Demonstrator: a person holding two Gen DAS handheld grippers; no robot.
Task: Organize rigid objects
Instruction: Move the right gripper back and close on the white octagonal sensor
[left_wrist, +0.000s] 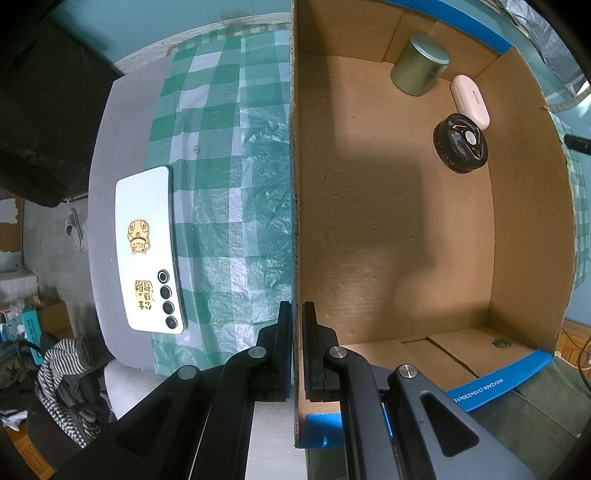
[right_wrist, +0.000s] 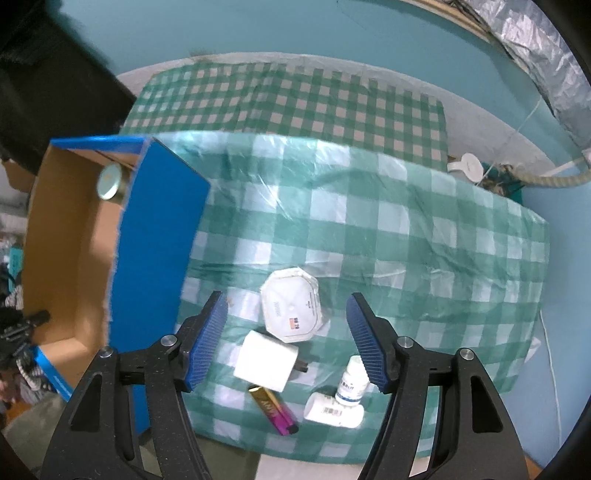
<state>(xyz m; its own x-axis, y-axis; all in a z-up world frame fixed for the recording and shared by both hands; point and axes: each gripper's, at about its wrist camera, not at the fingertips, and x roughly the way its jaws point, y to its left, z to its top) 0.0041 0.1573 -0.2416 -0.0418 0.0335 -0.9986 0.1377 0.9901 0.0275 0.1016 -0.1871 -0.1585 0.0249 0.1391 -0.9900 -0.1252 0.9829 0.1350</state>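
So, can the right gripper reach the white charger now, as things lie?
Probably yes. The right gripper is open above the white charger, nothing covers it, though the octagonal packet lies right beside it.

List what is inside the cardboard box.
In the box: a green tin, a pink case and a black wheel. The left gripper and the wall it clamps hide the near corner.

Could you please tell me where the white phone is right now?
In the left wrist view, the white phone lies camera-side up on the table, left of the cardboard box, at the checked cloth's left edge.
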